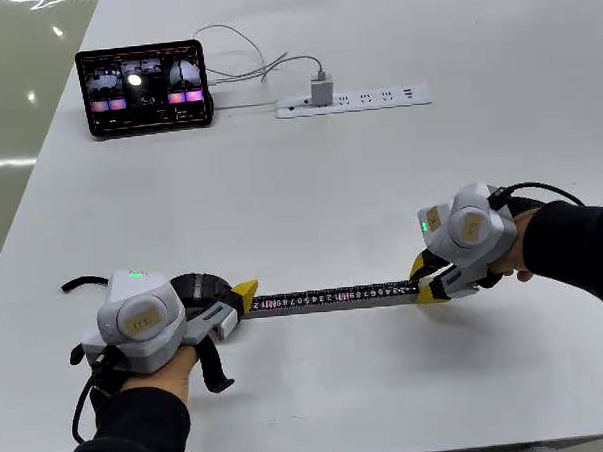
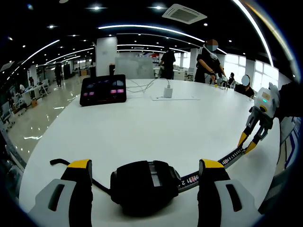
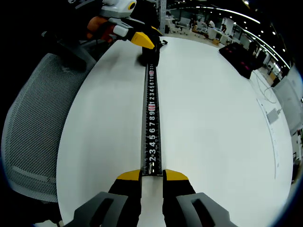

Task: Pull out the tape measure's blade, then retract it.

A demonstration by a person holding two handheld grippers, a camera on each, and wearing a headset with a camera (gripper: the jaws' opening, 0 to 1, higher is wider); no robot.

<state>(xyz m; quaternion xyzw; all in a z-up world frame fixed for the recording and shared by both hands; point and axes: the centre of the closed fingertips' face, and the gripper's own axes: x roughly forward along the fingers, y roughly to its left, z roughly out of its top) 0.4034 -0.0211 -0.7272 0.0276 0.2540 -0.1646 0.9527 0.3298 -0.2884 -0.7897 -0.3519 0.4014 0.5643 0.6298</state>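
Left gripper [image 2: 147, 165] sat wide open around the round black tape measure case [image 2: 142, 189] on the white table [image 1: 380, 183]; right gripper [image 3: 151, 175] pinched the tip of its black numbered blade [image 3: 151, 118]. Unclamped case might've skidded.

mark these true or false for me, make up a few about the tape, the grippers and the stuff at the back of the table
1. The blade lies pulled out along the table between the two grippers. True.
2. The right gripper holds the tape measure's case. False: it is pinching the blade's end; the case sits between the jaws of the left gripper.
3. The tablet has a dark, blank screen. False: its screen is lit.
4. A charger is plugged into the power strip. True.
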